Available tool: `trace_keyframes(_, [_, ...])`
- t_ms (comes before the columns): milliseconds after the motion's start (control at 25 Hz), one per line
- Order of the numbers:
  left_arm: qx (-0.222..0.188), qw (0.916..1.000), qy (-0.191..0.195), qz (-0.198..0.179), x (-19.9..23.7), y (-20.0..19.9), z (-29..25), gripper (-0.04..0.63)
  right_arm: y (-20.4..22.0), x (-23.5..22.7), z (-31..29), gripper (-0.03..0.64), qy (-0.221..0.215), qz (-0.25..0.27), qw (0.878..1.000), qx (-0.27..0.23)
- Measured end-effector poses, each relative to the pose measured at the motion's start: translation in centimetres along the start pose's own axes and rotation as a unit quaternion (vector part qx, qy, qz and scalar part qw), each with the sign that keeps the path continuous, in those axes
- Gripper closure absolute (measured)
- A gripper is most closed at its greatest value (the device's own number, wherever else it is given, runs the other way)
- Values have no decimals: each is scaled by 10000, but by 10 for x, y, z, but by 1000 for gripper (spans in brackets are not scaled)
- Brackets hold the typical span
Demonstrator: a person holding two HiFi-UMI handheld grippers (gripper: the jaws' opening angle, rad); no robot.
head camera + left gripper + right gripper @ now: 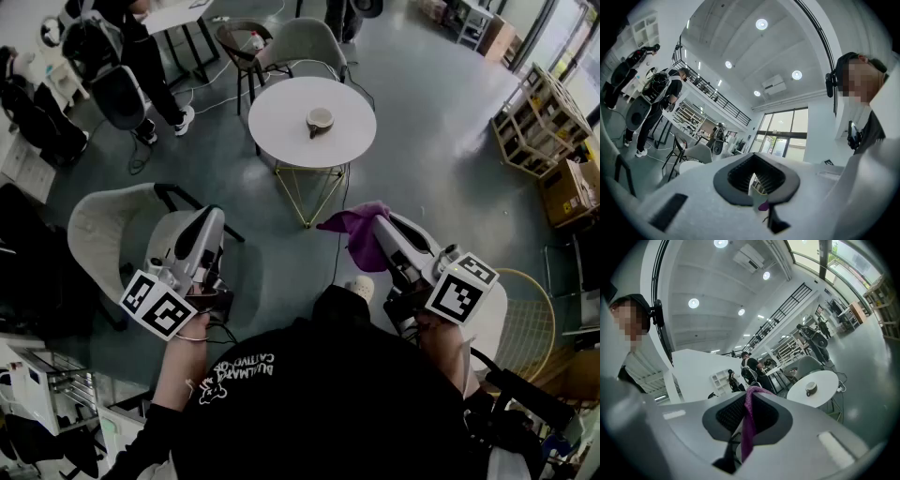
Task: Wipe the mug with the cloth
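A pale mug [320, 120] stands on a small round white table [281, 108] some way ahead of me, out of reach of both grippers. My right gripper [380, 221] is shut on a purple cloth [359, 230] that hangs from its jaws. In the right gripper view the cloth [748, 423] drapes between the jaws, and the mug [811, 388] shows on the table [825, 380] far off to the right. My left gripper [214, 215] is held at the left, shut, with nothing in it. In the left gripper view its jaws [754, 182] stand together.
A grey chair [302, 42] stands behind the table and another grey chair [112, 230] is just left of my left gripper. A wooden rack [539, 117] and cardboard boxes [567, 187] are at the right. A person [141, 52] stands at the top left. Cables lie on the floor.
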State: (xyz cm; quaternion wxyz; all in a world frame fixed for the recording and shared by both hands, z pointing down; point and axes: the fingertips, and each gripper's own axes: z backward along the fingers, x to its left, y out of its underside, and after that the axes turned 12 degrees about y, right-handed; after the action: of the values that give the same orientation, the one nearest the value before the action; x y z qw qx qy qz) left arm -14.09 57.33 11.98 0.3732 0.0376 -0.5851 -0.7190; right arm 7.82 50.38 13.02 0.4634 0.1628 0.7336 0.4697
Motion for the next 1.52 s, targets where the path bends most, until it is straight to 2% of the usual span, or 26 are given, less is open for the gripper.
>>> trace_keyframes(320, [-12, 10000, 19, 40, -1, 0, 2, 598, 0, 1, 0, 578, 12, -2, 10000, 17])
trace_keyframes(480, [-62, 10000, 10, -61, -1, -1, 3, 598, -1, 0, 0, 578, 56, -59, 10000, -18])
trace_keyframes(840, [-91, 10000, 3, 29, 13, 10, -13, 598, -14, -26, -12, 577, 110, -316, 9994, -57])
trace_keyframes(1040, [-34, 9999, -83, -97, 42, 18, -44, 598, -29, -67, -57, 577, 44, -612, 9981, -5])
trace_keyframes(1240, [-110, 9992, -317, -231, 91, 10, -103, 598, -76, -116, -118, 577, -273, -484, 9984, 68])
trace_keyframes(1400, [-228, 9983, -459, -287, 135, 28, -137, 598, -96, -170, -160, 577, -342, -390, 9986, 33])
trace_keyframes(1520, [-296, 9973, -618, -258, 159, 32, -169, 598, -126, -204, -187, 577, -380, -332, 9987, 96])
